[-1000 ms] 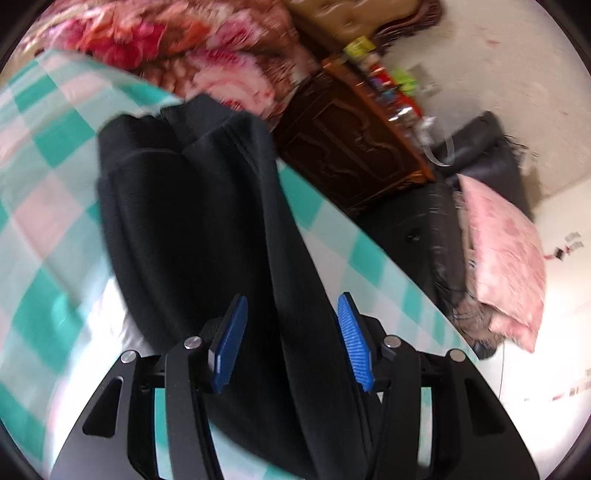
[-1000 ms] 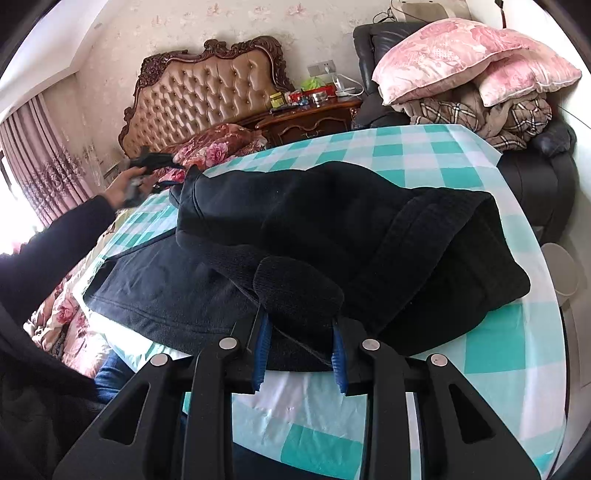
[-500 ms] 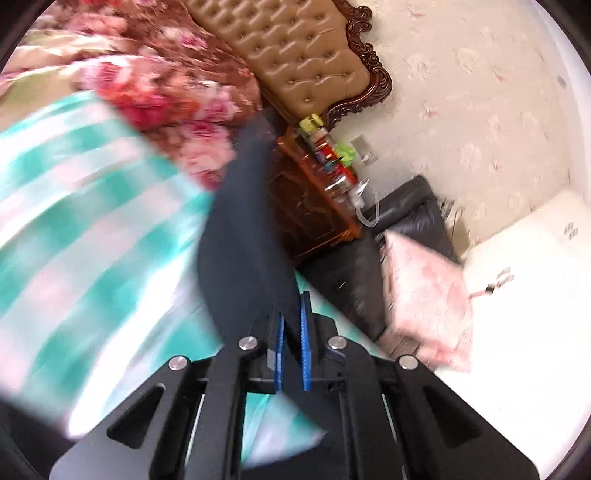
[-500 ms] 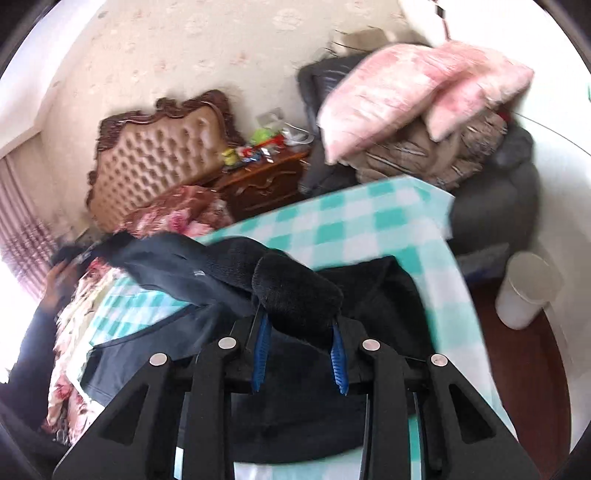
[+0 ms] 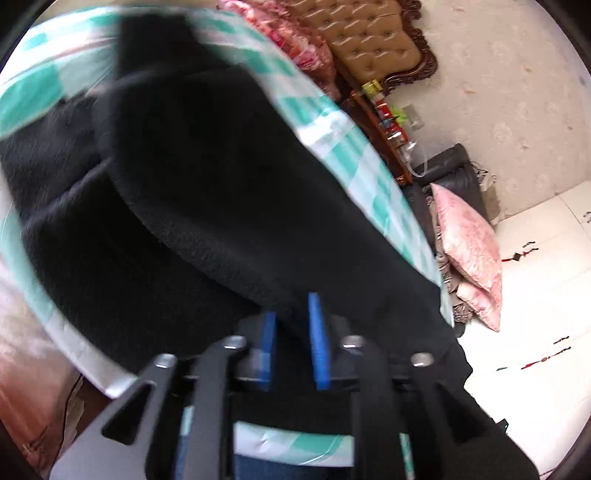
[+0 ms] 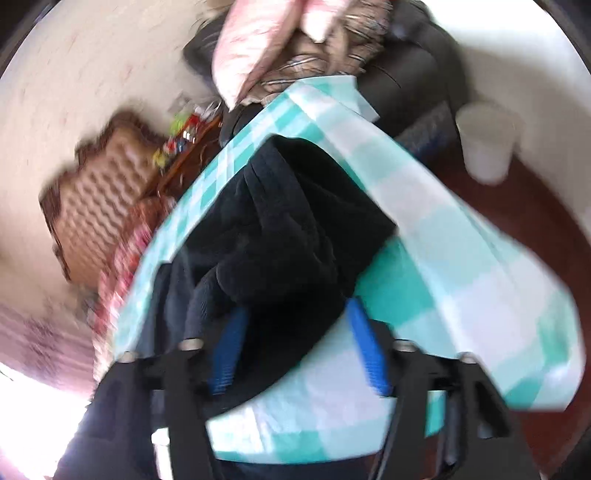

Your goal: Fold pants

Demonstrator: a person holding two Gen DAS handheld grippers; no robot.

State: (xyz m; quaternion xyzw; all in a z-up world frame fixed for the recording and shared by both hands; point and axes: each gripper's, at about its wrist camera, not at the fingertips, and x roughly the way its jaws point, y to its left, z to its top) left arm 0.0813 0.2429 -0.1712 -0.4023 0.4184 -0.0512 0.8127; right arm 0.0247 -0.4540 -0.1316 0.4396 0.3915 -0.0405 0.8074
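Black pants (image 5: 207, 206) lie bunched on a round table w/ a teal-and-white check cloth (image 5: 354, 162). In the left wrist view one thick fold runs from upper left down toward the camera, lying over a flatter layer of the same fabric beneath it. Near end of that fold reaches the table's near edge.

Left gripper (image 5: 293, 343): jaws are opening; blue pads stand a small way apart w/ the end of the fold between them. Fabric fills the gap, but whether the pads press on it can't be told; view is blurred.

Right gripper (image 6: 299, 339): jaws are opening, pads spread wide. A rounded lump of the pants (image 6: 280, 251) sits between the pads. Left pad is against or under the fabric; right pad stands clear of it, over bare cloth (image 6: 461, 266). No pinch evident. View is tilted and heavily blurred.

Surroundings, left wrist view: tufted tan headboard (image 5: 369, 37) w/ carved dark frame at top, red floral bedding (image 5: 291, 33) beside it, wooden nightstand w/ small items (image 5: 388, 125), dark armchair (image 5: 454, 173) carrying a pink pillow (image 5: 469, 247). Right wrist view: white bin (image 6: 487, 144) on dark floor beyond the table edge, near the armchair.
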